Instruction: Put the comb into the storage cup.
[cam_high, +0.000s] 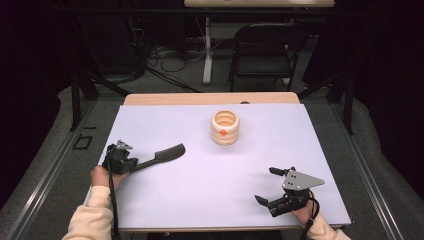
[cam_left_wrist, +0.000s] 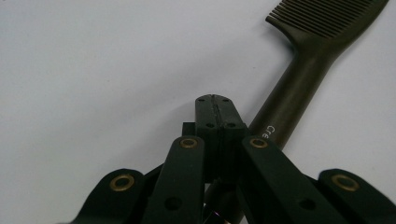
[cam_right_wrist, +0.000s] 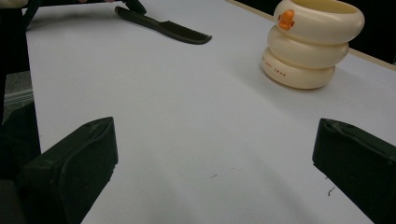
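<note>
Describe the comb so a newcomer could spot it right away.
Start at the white table and look to its near left side, where the left claw is shut on a handle. That is the comb, dark and slim, teeth end pointing toward the cream ringed holder. It is the one long flat thing there.

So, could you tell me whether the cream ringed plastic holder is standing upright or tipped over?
Upright. The cream ringed plastic holder sits flat on the white table, its round opening facing up and its stacked rings level in the right gripper view.
</note>
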